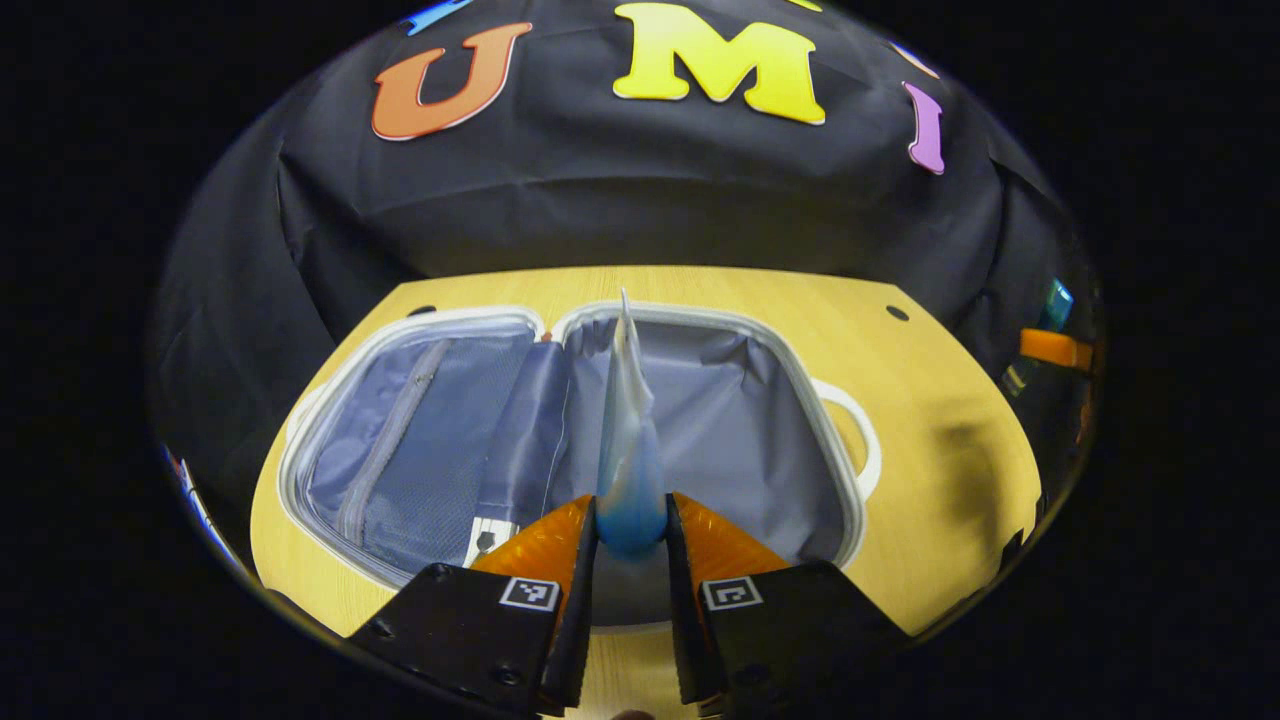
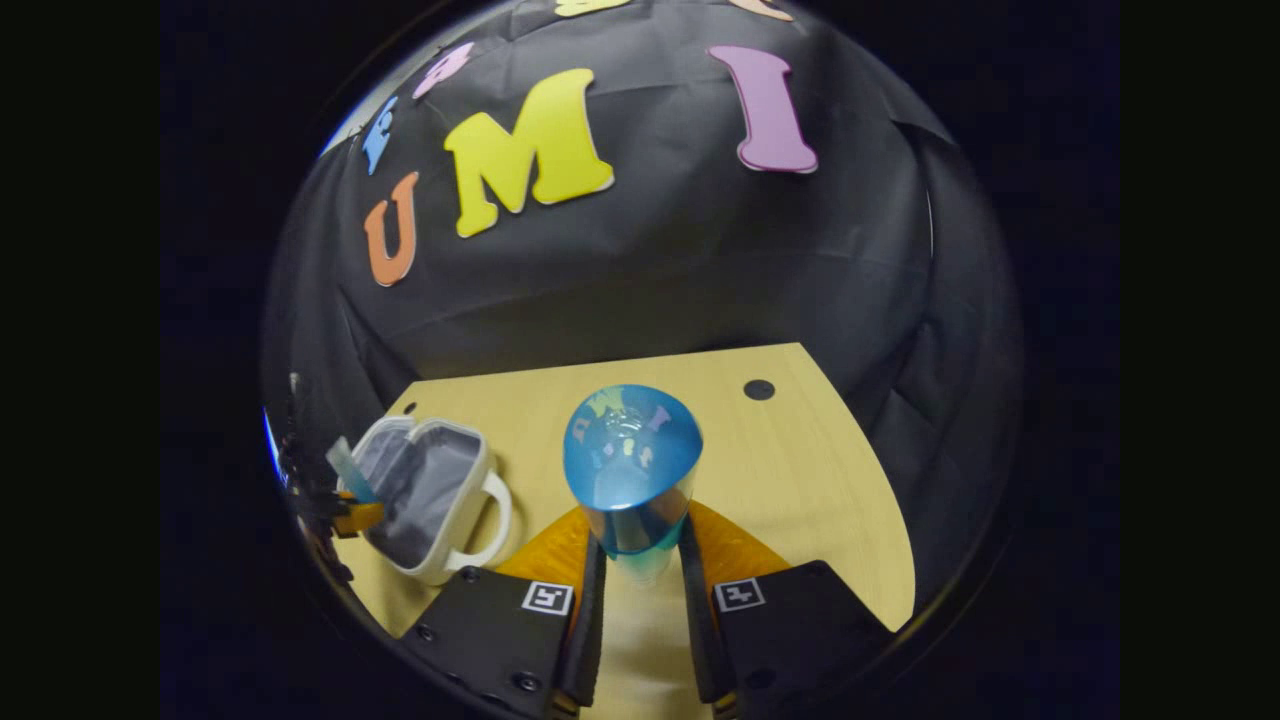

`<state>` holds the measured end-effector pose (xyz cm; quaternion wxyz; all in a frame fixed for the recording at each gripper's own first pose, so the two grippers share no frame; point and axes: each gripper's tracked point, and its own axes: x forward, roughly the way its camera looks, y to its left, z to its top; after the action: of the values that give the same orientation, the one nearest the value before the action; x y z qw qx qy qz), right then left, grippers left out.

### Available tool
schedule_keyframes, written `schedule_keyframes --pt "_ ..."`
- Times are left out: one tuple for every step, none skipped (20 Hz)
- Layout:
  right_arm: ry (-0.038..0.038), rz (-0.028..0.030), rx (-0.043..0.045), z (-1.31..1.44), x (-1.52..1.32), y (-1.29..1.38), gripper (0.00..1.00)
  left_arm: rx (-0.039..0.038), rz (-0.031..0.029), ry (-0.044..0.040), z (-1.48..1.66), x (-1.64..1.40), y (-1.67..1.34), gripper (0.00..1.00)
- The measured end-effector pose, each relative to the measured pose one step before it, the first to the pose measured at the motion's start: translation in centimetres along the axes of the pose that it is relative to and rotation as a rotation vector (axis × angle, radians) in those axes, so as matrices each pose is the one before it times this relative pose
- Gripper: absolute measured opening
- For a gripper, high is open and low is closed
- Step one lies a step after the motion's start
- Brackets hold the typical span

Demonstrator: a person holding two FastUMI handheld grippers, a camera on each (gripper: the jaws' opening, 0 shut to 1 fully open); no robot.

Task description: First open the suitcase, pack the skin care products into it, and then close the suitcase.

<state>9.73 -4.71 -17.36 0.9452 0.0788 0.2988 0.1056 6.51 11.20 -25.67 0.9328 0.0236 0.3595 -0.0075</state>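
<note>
Left gripper pinches a blue-white tube at frame centre, over the open white suitcase on the wooden table. Right gripper clamps a blue-capped bottle at lower centre; the suitcase sits lower left.

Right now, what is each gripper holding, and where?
Left gripper pinches a tube at its blue bottom end; right gripper pinches a blue-capped bottle below its cap.

Suitcase open on table; tube, bottle gripped.

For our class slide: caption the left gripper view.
Left gripper holds a tube above the open suitcase on the table.
</note>
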Motion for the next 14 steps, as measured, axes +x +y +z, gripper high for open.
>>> schedule_keyframes --pt "0.00059 0.00988 -0.00529 0.198 -0.992 0.897 0.35 -0.00631 -0.00106 0.03413 -0.790 0.458 0.304 0.38" --pt "-0.00050 0.00836 0.00062 0.003 -0.761 0.885 0.35 -0.00968 0.00089 0.03755 -0.747 0.375 0.228 0.38" --pt "-0.00059 0.00895 0.00024 0.129 -0.756 0.810 0.34 -0.00494 0.00489 0.03582 -0.561 0.402 0.161 0.38" --pt "-0.00394 0.00781 -0.00106 0.025 -0.624 0.760 0.35 0.00635 0.01261 0.03009 -0.384 0.594 0.334 0.38" --pt "-0.00274 0.00663 -0.00342 0.115 -0.491 0.672 0.35 0.01212 0.00493 0.02340 -0.115 0.389 -0.128 0.38" --pt "-0.00064 0.00549 -0.00203 0.141 -0.370 0.594 0.35 0.01495 0.01469 0.02594 -0.220 0.370 0.033 0.38" --pt "-0.00288 0.01180 0.00456 0.313 -0.385 0.636 0.35 0.00972 0.01490 0.03181 -0.311 0.391 0.037 0.38" --pt "-0.00536 0.01283 0.00773 0.311 -0.440 0.733 0.35 0.00561 0.01779 0.04030 -0.343 0.215 0.112 0.38" --pt "-0.00714 0.00872 0.00621 0.515 -0.316 0.466 0.34 -0.00268 0.00826 -0.00839 0.564 -0.123 -0.026 0.38" --pt "-0.00465 0.00336 0.00217 0.267 -0.271 0.297 0.34 -0.01633 0.00590 0.02804 0.012 0.341 -0.006 0.38" --pt "-0.00019 0.00300 0.00807 0.148 -0.254 0.221 0.35 -0.02769 0.00663 0.01898 -0.040 0.052 0.032 0.38" --pt "0.00391 0.00784 0.01623 0.073 -0.197 0.271 0.35 -0.02136 0.00741 0.00976 0.329 0.232 0.015 0.38" --pt "0.00533 0.00802 0.01674 0.146 -0.227 0.268 0.34 -0.01094 0.00979 0.01238 0.169 0.194 0.070 0.38" --pt "0.00470 0.00400 0.00899 0.109 -0.270 0.105 0.34 -0.00712 0.01425 0.01375 0.107 0.176 0.072 0.38"
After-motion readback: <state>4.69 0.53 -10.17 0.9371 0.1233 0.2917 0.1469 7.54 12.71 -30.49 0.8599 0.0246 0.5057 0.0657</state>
